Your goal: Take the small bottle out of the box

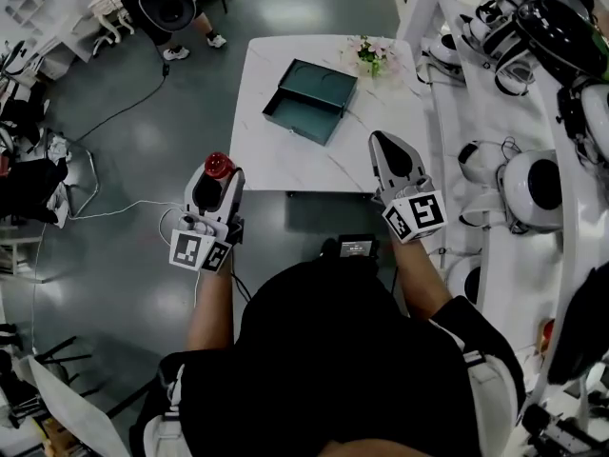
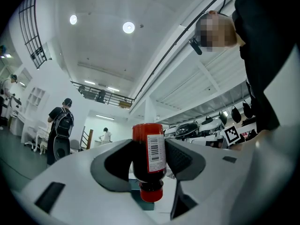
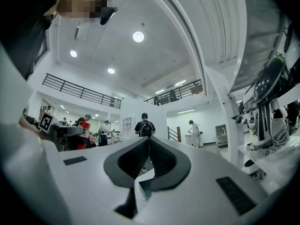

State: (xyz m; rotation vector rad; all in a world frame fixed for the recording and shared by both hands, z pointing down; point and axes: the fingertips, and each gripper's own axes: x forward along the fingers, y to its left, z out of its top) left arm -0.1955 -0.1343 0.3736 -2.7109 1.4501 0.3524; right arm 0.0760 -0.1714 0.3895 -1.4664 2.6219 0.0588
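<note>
The small bottle (image 1: 219,166) has a dark body, red ends and a barcode label. My left gripper (image 1: 216,175) is shut on it and holds it in the air, off the table's near left corner. In the left gripper view the bottle (image 2: 148,156) stands upright between the dark pads (image 2: 180,161), squeezed at mid-body by the left gripper (image 2: 149,151). The open dark green box (image 1: 309,99) lies on the white table (image 1: 276,155) with nothing visible inside. My right gripper (image 1: 378,143) is shut and empty over the table's near right edge. Its jaws meet in the right gripper view (image 3: 149,142).
A small bunch of flowers (image 1: 371,53) stands at the table's far right. White shelves with helmets and robot parts (image 1: 533,184) run along the right side. Cables (image 1: 124,208) trail over the grey floor at left. People stand in the background (image 2: 61,125).
</note>
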